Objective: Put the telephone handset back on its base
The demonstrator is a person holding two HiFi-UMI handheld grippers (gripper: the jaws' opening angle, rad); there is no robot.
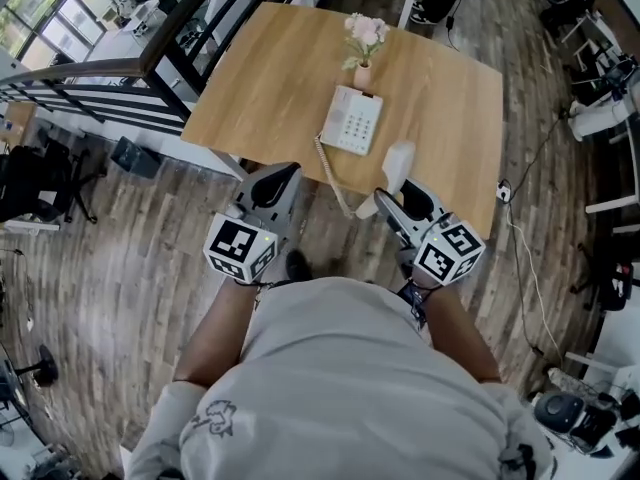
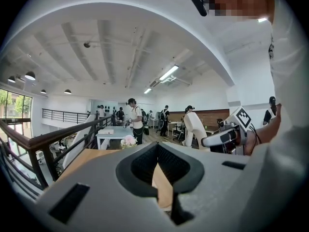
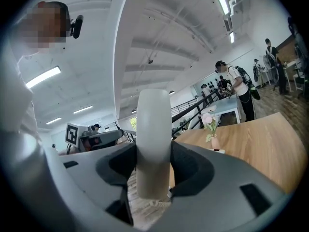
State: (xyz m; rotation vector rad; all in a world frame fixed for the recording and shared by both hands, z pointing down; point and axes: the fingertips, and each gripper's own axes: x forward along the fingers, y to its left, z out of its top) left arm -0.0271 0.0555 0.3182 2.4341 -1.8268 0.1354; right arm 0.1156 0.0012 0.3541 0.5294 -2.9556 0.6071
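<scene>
A white telephone base [image 1: 352, 120] lies on the wooden table [image 1: 270, 78], in front of a small vase of pink flowers [image 1: 363, 43]. My right gripper [image 1: 398, 196] hangs just off the table's near edge, shut on the white handset [image 1: 398, 161], which stands upright between its jaws [image 3: 153, 139]. The coiled cord [image 1: 330, 173] runs from the base over the table's edge towards the handset. My left gripper [image 1: 272, 180] hovers beside it, left of the cord. In the left gripper view its jaws [image 2: 161, 182] stand narrowly apart with nothing between them.
A black railing [image 1: 100, 68] runs along the left, beyond the table. A white plug and cable [image 1: 505, 193] lie on the wood floor to the right. Several people stand around desks in the background [image 2: 134, 120]. A white machine [image 1: 600, 118] stands at far right.
</scene>
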